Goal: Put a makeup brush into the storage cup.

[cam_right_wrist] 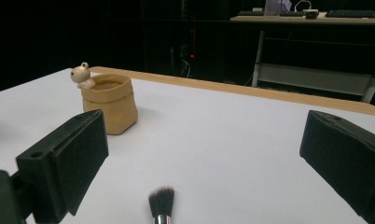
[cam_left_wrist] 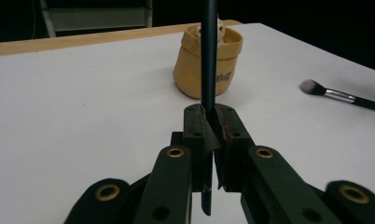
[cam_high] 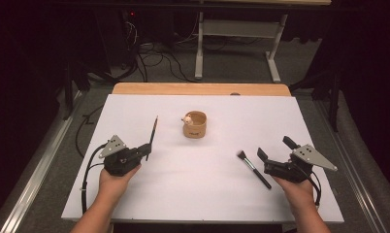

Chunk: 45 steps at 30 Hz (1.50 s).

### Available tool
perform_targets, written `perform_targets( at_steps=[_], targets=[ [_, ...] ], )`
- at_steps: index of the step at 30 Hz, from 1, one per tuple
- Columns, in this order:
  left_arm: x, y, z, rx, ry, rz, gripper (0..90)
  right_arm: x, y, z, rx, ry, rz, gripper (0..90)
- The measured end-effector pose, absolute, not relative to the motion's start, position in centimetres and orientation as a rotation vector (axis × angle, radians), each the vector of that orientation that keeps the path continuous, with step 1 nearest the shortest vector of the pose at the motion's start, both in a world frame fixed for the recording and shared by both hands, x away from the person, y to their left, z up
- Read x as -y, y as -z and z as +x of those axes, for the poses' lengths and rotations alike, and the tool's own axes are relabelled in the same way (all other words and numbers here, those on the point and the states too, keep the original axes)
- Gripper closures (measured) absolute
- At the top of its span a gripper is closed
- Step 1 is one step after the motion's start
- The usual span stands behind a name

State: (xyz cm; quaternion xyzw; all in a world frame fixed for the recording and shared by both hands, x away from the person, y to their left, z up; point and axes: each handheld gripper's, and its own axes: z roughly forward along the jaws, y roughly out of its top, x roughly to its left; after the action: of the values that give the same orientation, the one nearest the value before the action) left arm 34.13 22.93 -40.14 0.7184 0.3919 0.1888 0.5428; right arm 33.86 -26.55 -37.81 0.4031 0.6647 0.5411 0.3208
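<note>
My left gripper [cam_high: 145,149] is shut on a thin dark stick [cam_high: 154,132], which slants up and away from its jaws toward the far side of the table. In the left gripper view the stick [cam_left_wrist: 208,56] runs straight up between the closed fingertips [cam_left_wrist: 197,122], in front of a tan pot [cam_left_wrist: 223,70]. The pot [cam_high: 195,125] stands mid-table with a small pale figure on its rim. A black-handled makeup brush [cam_high: 254,169] lies just left of my right gripper [cam_high: 276,148], which is open and holds nothing. In the right gripper view the bristles [cam_right_wrist: 161,201] lie between the wide jaws, the pot [cam_right_wrist: 110,105] farther left.
A white sheet [cam_high: 207,194] covers the table, with a wooden strip [cam_high: 198,89] bare along the far edge. Beyond it the floor holds loose cables [cam_high: 154,58] and a white desk frame [cam_high: 241,34]. Dark surroundings close in on both sides.
</note>
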Motion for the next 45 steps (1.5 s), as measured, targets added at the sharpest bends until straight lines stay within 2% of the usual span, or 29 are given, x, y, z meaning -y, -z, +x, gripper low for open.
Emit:
perform_targets(
  at_steps=[12,25,35,45],
  targets=[
    [-20.3,38.2,35.0,-0.859,-0.457,1.710,84.0,26.7,37.7,33.8,-1.738,-1.420,1.065,2.9],
    [-15.2,37.6,36.3,-0.740,-0.460,1.723,84.0,26.5,38.1,34.2,-1.772,-1.406,1.067,3.0],
    [-14.7,38.4,36.1,-0.722,-0.413,1.726,84.0,25.3,37.9,34.8,-1.802,-1.391,1.081,3.7],
    [-14.6,38.6,36.0,-0.717,-0.395,1.705,84.0,22.8,35.7,36.9,-1.827,-1.389,1.045,5.7]
  ],
)
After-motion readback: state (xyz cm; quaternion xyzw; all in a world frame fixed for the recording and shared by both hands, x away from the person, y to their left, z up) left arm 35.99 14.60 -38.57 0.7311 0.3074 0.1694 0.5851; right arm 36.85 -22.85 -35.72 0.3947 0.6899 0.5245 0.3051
